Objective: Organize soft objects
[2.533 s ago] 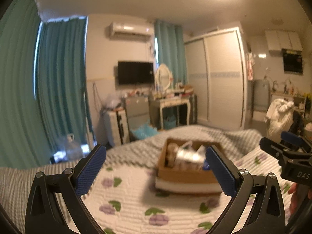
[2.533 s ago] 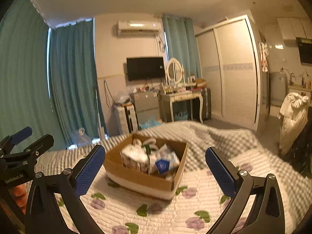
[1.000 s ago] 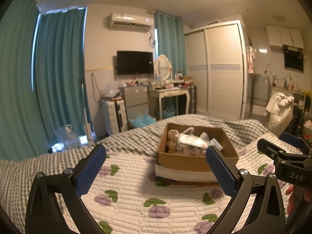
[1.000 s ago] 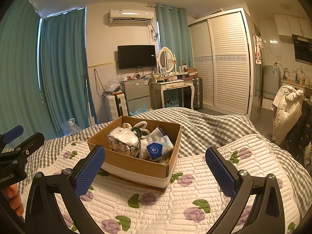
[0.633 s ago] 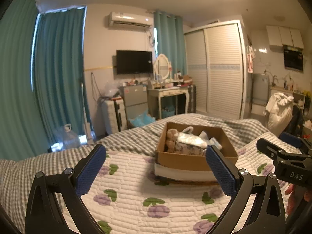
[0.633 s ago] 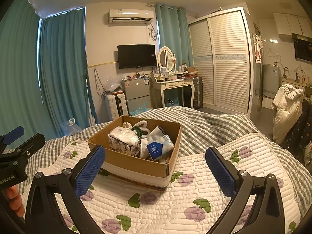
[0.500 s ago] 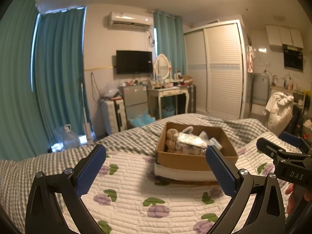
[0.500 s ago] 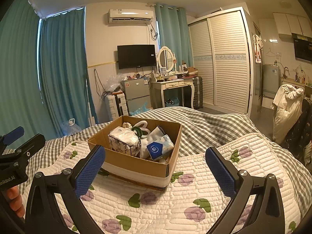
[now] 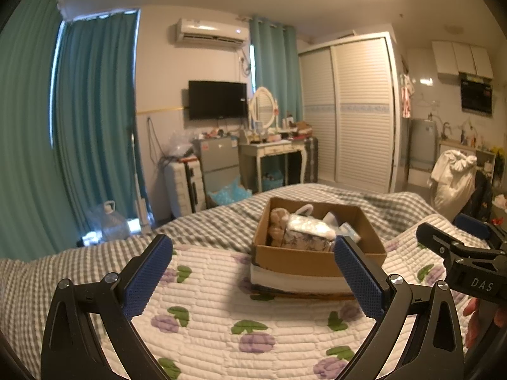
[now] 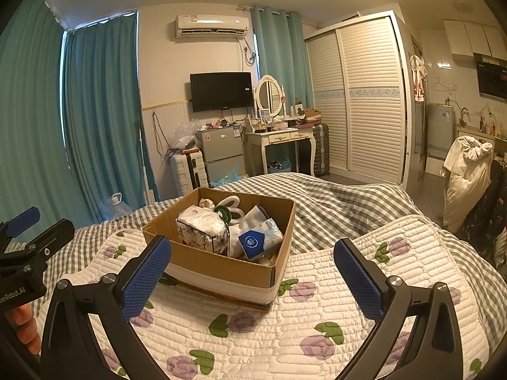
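Both grippers gape empty, cardboard box ahead on quilt.

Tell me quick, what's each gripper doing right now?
Left gripper: open, holding nothing.
Right gripper: open, holding nothing.

A bed covered by a grey checked blanket. Over the blanket lies a white quilt printed with purple flowers. An open cardboard box sits on the quilt.
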